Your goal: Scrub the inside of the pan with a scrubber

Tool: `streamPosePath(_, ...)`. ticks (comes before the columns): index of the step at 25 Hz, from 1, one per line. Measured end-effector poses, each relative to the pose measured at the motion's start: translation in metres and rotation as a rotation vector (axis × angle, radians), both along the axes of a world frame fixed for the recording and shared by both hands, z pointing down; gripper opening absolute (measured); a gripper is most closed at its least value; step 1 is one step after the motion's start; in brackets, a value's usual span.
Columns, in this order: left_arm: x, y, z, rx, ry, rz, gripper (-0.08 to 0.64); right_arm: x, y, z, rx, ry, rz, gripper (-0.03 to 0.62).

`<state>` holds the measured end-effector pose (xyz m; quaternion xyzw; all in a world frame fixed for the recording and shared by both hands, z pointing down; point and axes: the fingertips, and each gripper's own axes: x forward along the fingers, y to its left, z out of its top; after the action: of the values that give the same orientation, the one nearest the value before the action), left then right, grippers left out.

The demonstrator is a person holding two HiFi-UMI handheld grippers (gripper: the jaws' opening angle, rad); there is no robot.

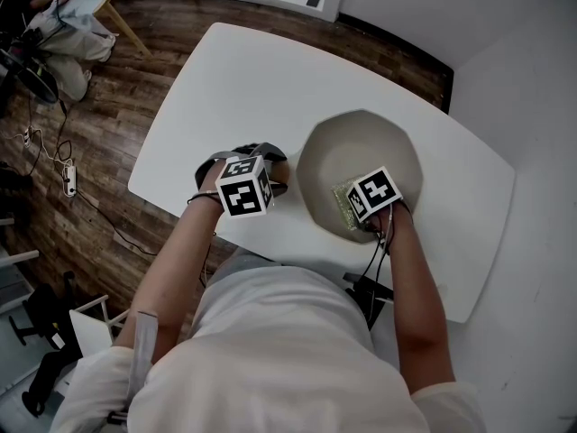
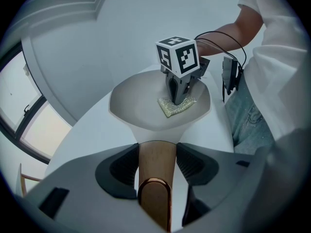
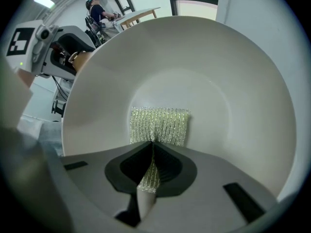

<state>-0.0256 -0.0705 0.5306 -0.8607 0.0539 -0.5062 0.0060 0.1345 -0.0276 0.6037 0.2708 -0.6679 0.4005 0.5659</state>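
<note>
While the left claw [image 2: 157, 171] stood clamped on the wooden handle [image 2: 156, 152] of the pan [image 2: 131, 106], pinning it to the white worktop [image 1: 225, 88], the right claw [image 3: 150, 166] was shut tight on the scrubber [image 3: 160, 125]. The scrubber was a glittery yellow-green mesh pad, pinched at its near edge. It lay inside the pan, spread flat against the pale surface on the side closest to the person. Its free part fanned forward from the jaws toward the middle of the floor. Most of the unscrubbed basin therefore lay ahead of the right claw, away from the person's body, with the far wall well apart from the pad. The handle's long axis ran from the left claw straight into the bowl, roughly crosswise to the right forearm. By my reading, the next stroke needed to push forward or sweep round the floor. The left claw would brace the pan against sliding or turning.
</note>
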Motion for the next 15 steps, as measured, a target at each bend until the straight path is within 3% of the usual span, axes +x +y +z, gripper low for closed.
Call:
streamPosePath(4,0.0,0.0,0.0,0.0,0.002,-0.003,0.247,-0.021,0.002,0.0,-0.006,-0.074,0.012,0.031)
streamPosePath(15,0.001,-0.002,0.0,0.0,-0.003,-0.002,0.247,-0.041,-0.007,0.001,0.027,-0.072,-0.055,0.031)
